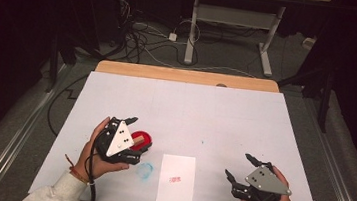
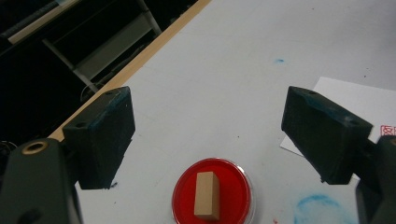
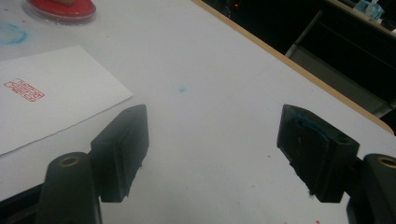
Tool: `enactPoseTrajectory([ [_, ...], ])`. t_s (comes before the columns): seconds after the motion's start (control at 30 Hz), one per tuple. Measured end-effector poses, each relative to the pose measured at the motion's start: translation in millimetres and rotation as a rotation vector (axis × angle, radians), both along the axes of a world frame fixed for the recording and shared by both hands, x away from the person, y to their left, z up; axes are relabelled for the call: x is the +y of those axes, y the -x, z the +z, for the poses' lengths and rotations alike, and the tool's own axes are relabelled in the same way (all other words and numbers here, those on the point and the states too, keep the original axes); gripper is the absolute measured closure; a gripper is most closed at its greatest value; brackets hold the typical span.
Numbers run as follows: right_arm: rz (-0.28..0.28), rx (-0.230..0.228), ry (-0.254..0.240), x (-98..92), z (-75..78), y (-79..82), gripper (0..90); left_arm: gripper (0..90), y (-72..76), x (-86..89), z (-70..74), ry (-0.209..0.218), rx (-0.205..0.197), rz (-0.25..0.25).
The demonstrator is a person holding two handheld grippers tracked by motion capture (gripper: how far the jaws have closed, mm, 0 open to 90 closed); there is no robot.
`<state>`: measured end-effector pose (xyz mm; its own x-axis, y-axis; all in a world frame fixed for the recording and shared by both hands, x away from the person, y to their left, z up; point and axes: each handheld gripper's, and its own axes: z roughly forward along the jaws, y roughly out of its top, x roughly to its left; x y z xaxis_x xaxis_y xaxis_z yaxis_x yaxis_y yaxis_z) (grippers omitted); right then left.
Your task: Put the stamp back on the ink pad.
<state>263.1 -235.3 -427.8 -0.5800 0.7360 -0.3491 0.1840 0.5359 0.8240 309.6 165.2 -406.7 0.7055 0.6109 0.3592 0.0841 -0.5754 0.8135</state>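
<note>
Two tools over the white desk (image 1: 186, 106) in the high view: the left tool (image 1: 133, 126) hangs right above the round red ink pad (image 1: 143, 139), the right tool (image 1: 237, 168) sits well apart, across the white paper sheet (image 1: 176, 180) with its small red stamp mark (image 1: 175, 179). A smudged blue ring (image 1: 145, 170) lies just beside the sheet.

Left gripper view now: left tool (image 2: 208, 140) spread wide, gripping nothing, and the small rectangular wooden stamp block (image 2: 207, 195) stands on the ink pad (image 2: 233, 196) below the gap.

Right gripper view: right tool (image 3: 212, 154) gaping too, bare desk beneath, stamp mark (image 3: 23, 90) off to the left.
</note>
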Motion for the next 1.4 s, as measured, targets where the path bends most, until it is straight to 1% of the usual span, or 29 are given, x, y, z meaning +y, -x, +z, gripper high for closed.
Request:
enactPoseTrajectory([
  [0.07,0.000,-0.003,0.000,0.5,0.0,0.4,25.9,16.2,1.8,2.4,-1.0,0.009,-0.009,0.001],
  [0.1,0.004,-0.003,-0.003,0.5,0.0,0.6,25.9,16.2,2.5,3.2,-1.1,0.002,-0.008,0.001],
  [0.17,0.004,-0.005,0.000,1.1,0.0,1.1,25.7,16.2,5.0,4.4,-1.7,-0.018,-0.023,0.007],
  [0.23,0.007,-0.004,-0.003,1.2,0.0,1.3,25.7,16.2,7.1,5.8,-2.0,-0.019,-0.024,0.004],
  [0.3,0.008,-0.004,-0.002,1.4,-0.1,1.6,25.5,16.2,9.4,6.9,-2.8,-0.023,-0.036,0.012],
  [0.37,0.011,-0.003,-0.001,1.7,-0.4,2.0,25.4,16.2,11.2,8.3,-3.5,-0.031,-0.035,0.008],
  [0.43,0.012,-0.002,-0.005,1.6,-0.5,2.7,25.4,16.2,13.3,10.0,-4.8,-0.034,-0.043,0.006],
  [0.47,0.010,-0.003,-0.003,1.5,-0.5,3.2,25.2,16.2,13.9,10.7,-5.3,-0.036,-0.038,0.003],
  [0.53,0.012,-0.007,-0.004,0.8,-0.2,3.7,25.1,16.2,15.8,12.4,-6.4,-0.039,-0.048,0.009],
  [0.63,0.013,-0.009,-0.006,0.3,-0.2,4.2,25.1,16.2,17.9,15.7,-7.5,-0.036,-0.048,0.011],
  [0.7,0.013,-0.011,-0.006,0.2,0.0,4.6,25.1,16.2,19.0,18.5,-8.5,-0.036,-0.039,0.009],
  [0.73,0.012,-0.011,-0.005,0.2,0.0,4.8,25.1,16.2,19.9,19.8,-9.5,-0.033,-0.044,0.012],
  [0.77,0.010,-0.012,-0.004,0.3,-0.1,5.0,25.1,16.2,20.7,21.4,-10.4,-0.035,-0.046,0.015],
  [0.83,0.011,-0.009,-0.006,0.3,-0.2,5.2,25.1,16.2,21.7,23.8,-12.3,-0.042,-0.037,0.018],
  [0.97,0.009,-0.014,-0.007,-0.1,0.2,5.9,25.1,16.2,25.6,28.1,-16.5,-0.053,-0.051,0.032],
  [1.0,0.009,-0.014,-0.007,-0.1,0.1,6.0,25.0,16.2,26.3,29.4,-17.4,-0.049,-0.050,0.032],
  [1.07,0.009,-0.014,-0.011,-0.4,0.2,6.1,25.0,16.2,27.6,32.2,-19.3,-0.045,-0.045,0.035],
  [1.17,0.008,-0.014,-0.013,-0.6,0.1,6.3,24.7,16.2,29.6,35.8,-24.0,-0.051,-0.039,0.045],
  [1.2,0.008,-0.014,-0.012,-0.6,0.1,6.3,24.7,16.2,29.9,37.0,-26.0,-0.058,-0.031,0.046],
  [1.27,0.009,-0.014,-0.014,-0.9,0.0,5.9,24.5,16.2,31.4,38.9,-30.5,-0.074,-0.033,0.054],
  [1.33,0.009,-0.014,-0.013,-1.1,-0.3,5.2,24.4,16.2,32.0,41.7,-34.2,-0.064,-0.011,0.059],
  [1.4,0.004,-0.012,-0.014,-1.1,-0.8,4.4,24.1,16.2,32.9,43.7,-37.9,-0.075,-0.011,0.073],
])
